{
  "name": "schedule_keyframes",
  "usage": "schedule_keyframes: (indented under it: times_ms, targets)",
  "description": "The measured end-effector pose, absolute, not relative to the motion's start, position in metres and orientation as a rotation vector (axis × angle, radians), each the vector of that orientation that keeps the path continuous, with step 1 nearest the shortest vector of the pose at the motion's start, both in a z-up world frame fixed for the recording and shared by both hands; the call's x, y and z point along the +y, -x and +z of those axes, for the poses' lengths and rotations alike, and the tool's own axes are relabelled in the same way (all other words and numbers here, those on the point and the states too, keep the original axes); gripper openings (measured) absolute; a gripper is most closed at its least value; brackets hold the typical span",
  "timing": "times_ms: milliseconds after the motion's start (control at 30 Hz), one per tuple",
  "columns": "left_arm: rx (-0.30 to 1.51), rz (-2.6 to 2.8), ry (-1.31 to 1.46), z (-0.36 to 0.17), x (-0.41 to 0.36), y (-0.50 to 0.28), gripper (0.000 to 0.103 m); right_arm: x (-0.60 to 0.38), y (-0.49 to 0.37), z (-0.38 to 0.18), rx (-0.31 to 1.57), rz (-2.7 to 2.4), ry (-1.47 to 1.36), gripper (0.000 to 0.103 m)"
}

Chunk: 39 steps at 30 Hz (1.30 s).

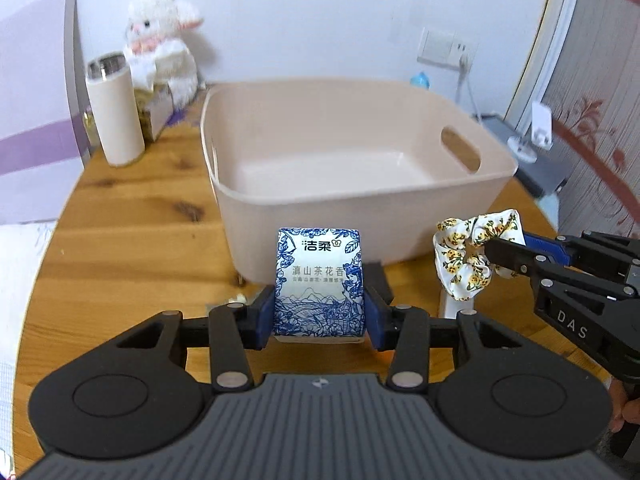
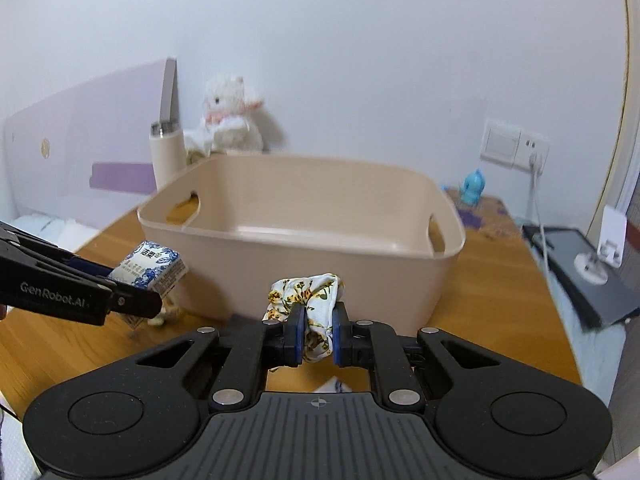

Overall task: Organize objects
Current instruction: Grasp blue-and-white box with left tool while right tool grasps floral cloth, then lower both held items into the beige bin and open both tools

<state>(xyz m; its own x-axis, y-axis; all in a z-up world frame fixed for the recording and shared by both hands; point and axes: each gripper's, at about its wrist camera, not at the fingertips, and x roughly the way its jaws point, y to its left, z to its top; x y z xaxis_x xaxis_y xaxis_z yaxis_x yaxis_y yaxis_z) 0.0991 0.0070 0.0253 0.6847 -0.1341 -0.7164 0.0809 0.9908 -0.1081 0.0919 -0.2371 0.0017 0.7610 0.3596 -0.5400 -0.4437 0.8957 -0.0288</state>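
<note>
Two claws, two items, one empty bin: the left claw [image 1: 320, 316] grips a blue-and-white printed tissue pack [image 1: 319, 282] while the right claw [image 2: 318, 340] pinches a yellow-flowered white fabric scrunchie [image 2: 306, 300], both held just short of the beige plastic storage bin [image 1: 304, 216] on the wooden table [image 1: 132, 220].

Done well, each load should probably clear the near rim before its claw lets go, one side at a time so the claws stay apart. Only the left view shows the bin's bare floor; only the right shows both handle cut-outs.
</note>
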Motion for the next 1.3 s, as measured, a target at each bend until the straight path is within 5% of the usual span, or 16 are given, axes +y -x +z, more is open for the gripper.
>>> schedule_keyframes:
  times_ms: [500,1033,1200,1300]
  targets:
    - [0.664,-0.09,0.017,0.08,0.009,-0.136,0.048,-0.229,-0.127,0.049,0.412,0.406,0.095,0.013]
    - [0.792,-0.042,-0.085,0.021,0.012,-0.221,0.048,-0.205,-0.193,-0.001,0.579,0.349,0.087,0.016]
    - [0.788,-0.067,-0.088,0.023,0.01,-0.219,0.051,-0.208,-0.187,0.0,0.586,0.34,0.094,0.052]
    - [0.756,-0.072,-0.084,0.033,0.011,-0.21,0.071,-0.21,-0.176,0.01,0.551,0.328,0.104,0.067]
